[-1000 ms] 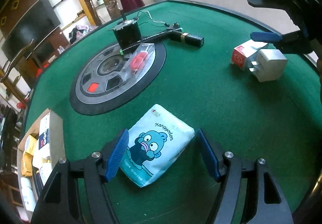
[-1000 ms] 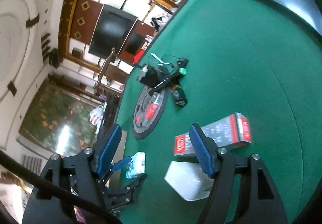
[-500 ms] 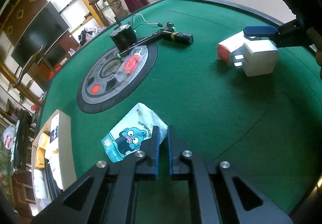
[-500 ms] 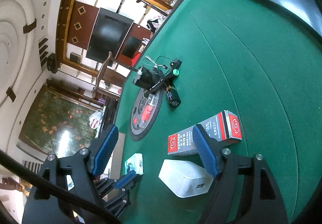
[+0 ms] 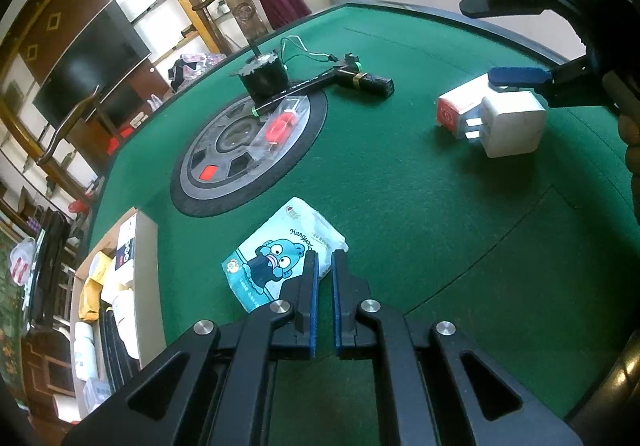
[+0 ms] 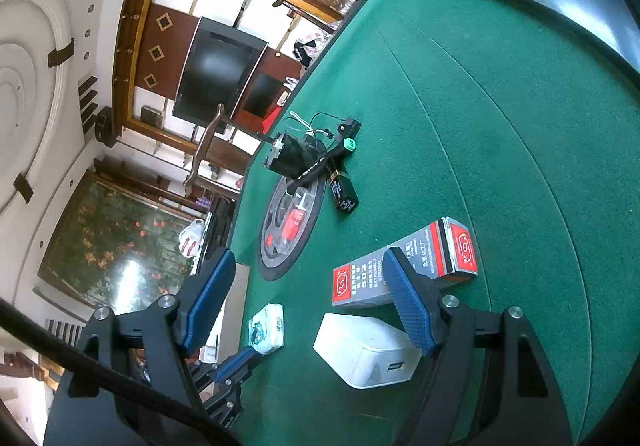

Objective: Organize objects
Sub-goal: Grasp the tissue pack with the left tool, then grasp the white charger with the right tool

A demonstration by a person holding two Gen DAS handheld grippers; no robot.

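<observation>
My left gripper (image 5: 323, 278) is clamped on the cartoon tissue pack's (image 5: 276, 254) corner, ready to carry it to the cardboard box (image 5: 144, 266) off the table's (image 5: 420, 205) left edge, while my right gripper (image 6: 308, 302) gapes empty above the white charger (image 6: 364, 354).

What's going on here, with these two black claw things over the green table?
A person holds a claw in each hand and is tidying things on a green table. The left claw has shut on the corner of a tissue pack with a blue cartoon on it. The right claw hangs open over a white charger and a red and grey box, gripping neither. A cardboard box of odds and ends sits at the table's left edge.
</observation>
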